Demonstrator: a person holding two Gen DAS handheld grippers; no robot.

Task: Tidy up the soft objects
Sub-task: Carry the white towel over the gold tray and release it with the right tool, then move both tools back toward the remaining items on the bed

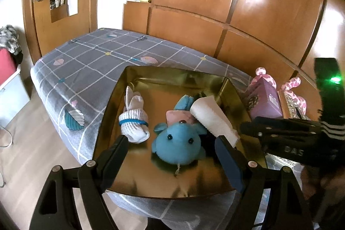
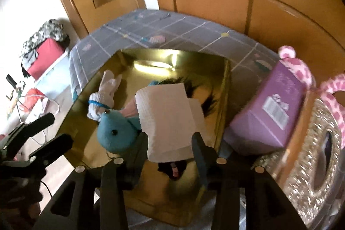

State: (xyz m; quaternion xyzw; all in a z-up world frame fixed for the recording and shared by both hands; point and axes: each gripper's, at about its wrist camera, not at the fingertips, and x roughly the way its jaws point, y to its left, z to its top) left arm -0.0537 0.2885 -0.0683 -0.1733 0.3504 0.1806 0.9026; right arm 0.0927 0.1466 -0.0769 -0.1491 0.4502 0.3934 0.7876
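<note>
Here, everything was placed relative to the gold tray (image 1: 112, 100), which sat on the grey checked bedcover (image 1: 86, 61). Toward the tray's left wall, a white rolled sock (image 1: 133, 122) bound with a blue band was seen lying on the floor of the tray, untouched. At the tray's near left edge the left gripper (image 1: 172, 156) was held with its jaws wide apart and nothing between them, pointed down into the tray. At the tray's middle a blue plush toy (image 1: 177, 143) was lying face up, directly ahead of that gripper. Right of the middle, a folded white paper towel (image 2: 168, 118) was found leaning over the plush, its long axis running from the tray's near right edge toward its centre. The right gripper (image 2: 170, 143) was set astride the towel's near end; its jaws were parted, and whether the pads touched the paper could not be told, so a release was judged likely. The right gripper was plainly the nearer one to the towel. Outside the tray's right wall, a purple box (image 2: 276, 111) and a pink spotted plush (image 2: 301, 70) were left standing, well clear of both grippers.
</note>
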